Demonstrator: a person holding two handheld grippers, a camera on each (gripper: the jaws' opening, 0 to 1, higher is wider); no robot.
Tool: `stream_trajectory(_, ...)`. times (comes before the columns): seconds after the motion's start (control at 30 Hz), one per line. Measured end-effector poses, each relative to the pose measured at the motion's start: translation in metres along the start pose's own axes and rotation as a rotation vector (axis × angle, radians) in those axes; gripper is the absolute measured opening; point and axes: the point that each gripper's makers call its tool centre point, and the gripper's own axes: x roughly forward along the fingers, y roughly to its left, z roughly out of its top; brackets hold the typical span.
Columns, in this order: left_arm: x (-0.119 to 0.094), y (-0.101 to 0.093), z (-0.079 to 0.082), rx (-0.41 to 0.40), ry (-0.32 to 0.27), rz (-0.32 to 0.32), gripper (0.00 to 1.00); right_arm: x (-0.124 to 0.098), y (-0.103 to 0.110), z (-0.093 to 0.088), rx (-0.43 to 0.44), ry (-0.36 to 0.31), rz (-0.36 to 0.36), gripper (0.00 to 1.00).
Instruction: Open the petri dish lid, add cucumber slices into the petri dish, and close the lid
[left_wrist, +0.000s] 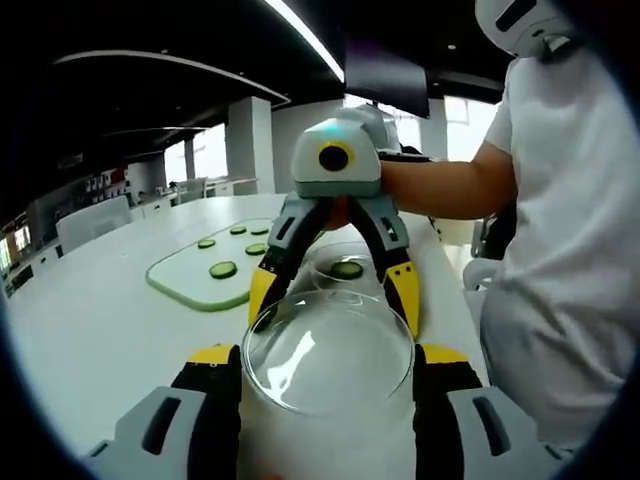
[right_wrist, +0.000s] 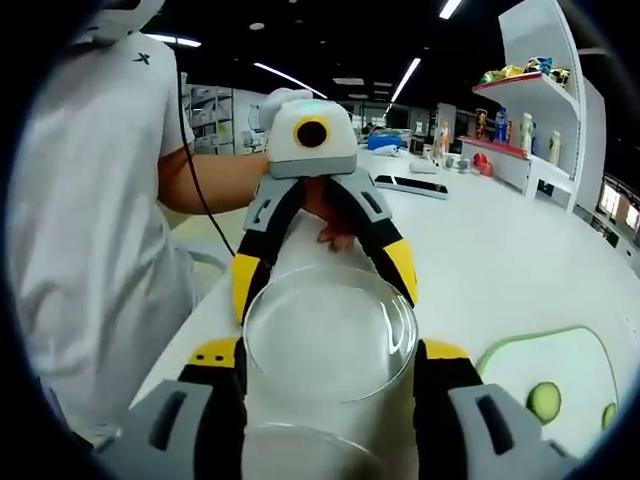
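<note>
White table (left_wrist: 110, 320), clear round petri dish lid (left_wrist: 328, 350) clamped between both tongs.

Left gripper (left_wrist: 328, 358) and right gripper (left_wrist: 335, 298) face each other nose to nose, jaw tips almost meeting. Left jaws are spread wide and clamped on the rim of a clear lid (left_wrist: 328, 352). Right jaws are equally wide; can't tell if they grip anything. A bare right forearm (left_wrist: 440, 185) and left forearm (right_wrist: 215, 180) reach in behind each gripper.
</note>
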Motion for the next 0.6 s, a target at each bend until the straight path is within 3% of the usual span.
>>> stream_trajectory(0.6,0.0008,-0.0005,-0.001,0.013,-0.017,-0.016,0.68,-0.0006,-0.0002,-0.0001,-0.005,0.0,0.012,0.66)
